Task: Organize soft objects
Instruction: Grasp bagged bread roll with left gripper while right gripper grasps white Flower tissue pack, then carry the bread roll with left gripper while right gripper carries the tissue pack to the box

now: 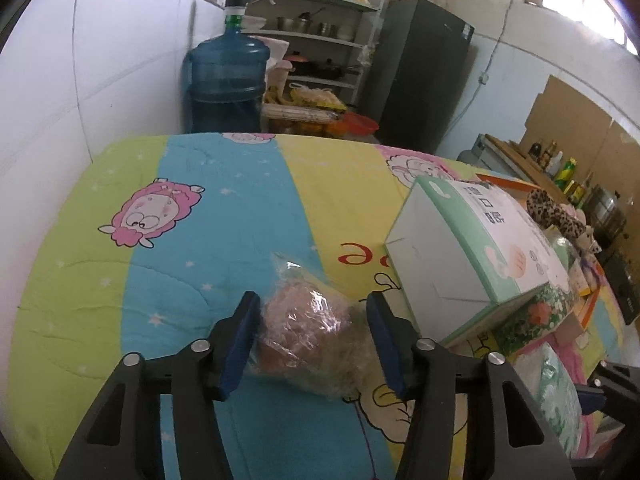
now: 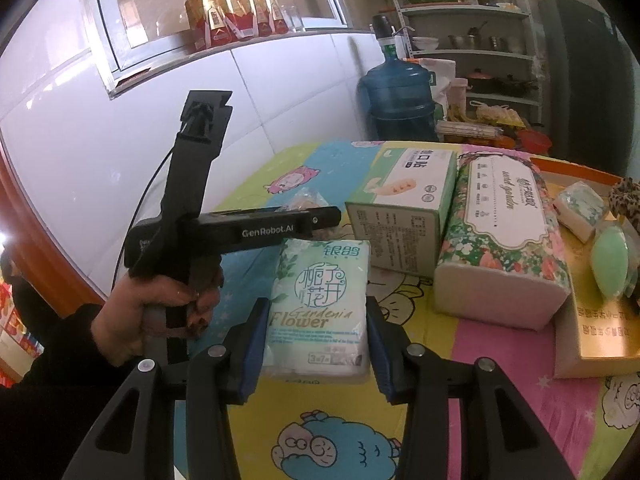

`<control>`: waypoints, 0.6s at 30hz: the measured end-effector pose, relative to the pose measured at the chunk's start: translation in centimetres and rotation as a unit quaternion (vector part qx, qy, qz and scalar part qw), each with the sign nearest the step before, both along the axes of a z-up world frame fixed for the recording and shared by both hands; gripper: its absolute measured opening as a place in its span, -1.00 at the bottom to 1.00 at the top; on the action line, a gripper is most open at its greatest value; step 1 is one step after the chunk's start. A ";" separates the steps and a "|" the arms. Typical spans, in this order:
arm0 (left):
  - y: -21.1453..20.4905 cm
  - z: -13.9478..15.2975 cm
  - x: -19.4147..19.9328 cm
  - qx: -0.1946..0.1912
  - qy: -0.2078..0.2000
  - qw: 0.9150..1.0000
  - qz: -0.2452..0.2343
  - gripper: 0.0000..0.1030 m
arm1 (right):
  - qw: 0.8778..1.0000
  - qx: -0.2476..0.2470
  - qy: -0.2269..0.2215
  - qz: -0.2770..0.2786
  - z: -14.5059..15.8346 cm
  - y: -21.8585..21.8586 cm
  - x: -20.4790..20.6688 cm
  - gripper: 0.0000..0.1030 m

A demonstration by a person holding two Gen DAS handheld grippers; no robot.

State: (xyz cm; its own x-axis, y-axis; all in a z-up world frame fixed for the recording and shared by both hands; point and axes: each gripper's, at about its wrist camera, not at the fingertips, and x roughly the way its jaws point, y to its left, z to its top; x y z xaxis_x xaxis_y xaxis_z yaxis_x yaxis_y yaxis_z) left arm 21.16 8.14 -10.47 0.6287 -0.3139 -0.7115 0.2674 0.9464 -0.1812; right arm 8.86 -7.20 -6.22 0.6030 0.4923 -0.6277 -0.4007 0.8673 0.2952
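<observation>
On the cartoon quilt (image 1: 120, 288) lies a pinkish-brown soft lump in clear crinkled wrap (image 1: 308, 328). My left gripper (image 1: 314, 344) straddles it with its blue pads on either side; the left pad meets the wrap and a sliver of gap shows at the right pad. In the right wrist view that wrapped lump (image 2: 306, 200) peeks out beyond the left tool's black handle (image 2: 240, 234), which a hand (image 2: 160, 308) holds. My right gripper (image 2: 316, 340) is shut on a white "Gardenia Flower" tissue pack (image 2: 320, 304), with both pads against its sides.
A green-and-white box (image 1: 472, 248) stands just right of the wrapped lump, with a floral tissue brick (image 2: 500, 232) beside it. Further right, an orange-rimmed gold box (image 2: 600, 332) holds a green oval item (image 2: 610, 264) and a small pack (image 2: 580, 204). A blue water jug (image 1: 228, 80) stands behind the quilt.
</observation>
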 end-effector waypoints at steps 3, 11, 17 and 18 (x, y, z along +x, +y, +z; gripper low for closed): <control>0.0 0.5 -0.8 0.000 -0.018 1.000 0.008 -0.01 | 1.000 0.000 -0.002 -0.001 0.1 -0.2 -0.1 -0.11; 1.1 1.6 -3.1 -0.016 -0.042 0.999 0.032 -0.02 | 1.000 0.005 -0.014 -0.002 0.6 -1.0 -0.6 -0.11; 1.6 3.4 -5.1 -0.015 -0.066 0.996 0.055 -0.02 | 1.000 0.007 -0.020 -0.004 1.1 -1.3 -0.8 -0.11; 1.7 3.7 -5.4 -0.015 -0.070 0.996 0.058 -0.02 | 1.000 0.007 -0.022 -0.005 1.2 -1.4 -0.9 -0.11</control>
State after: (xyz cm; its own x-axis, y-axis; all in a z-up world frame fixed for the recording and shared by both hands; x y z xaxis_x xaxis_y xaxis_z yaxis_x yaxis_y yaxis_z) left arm 15.72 9.82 -6.73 0.7537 -0.2541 -0.6061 0.1819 0.9668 -0.1793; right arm 7.99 -8.59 -5.02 0.6354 0.4946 -0.5930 -0.4051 0.8673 0.2892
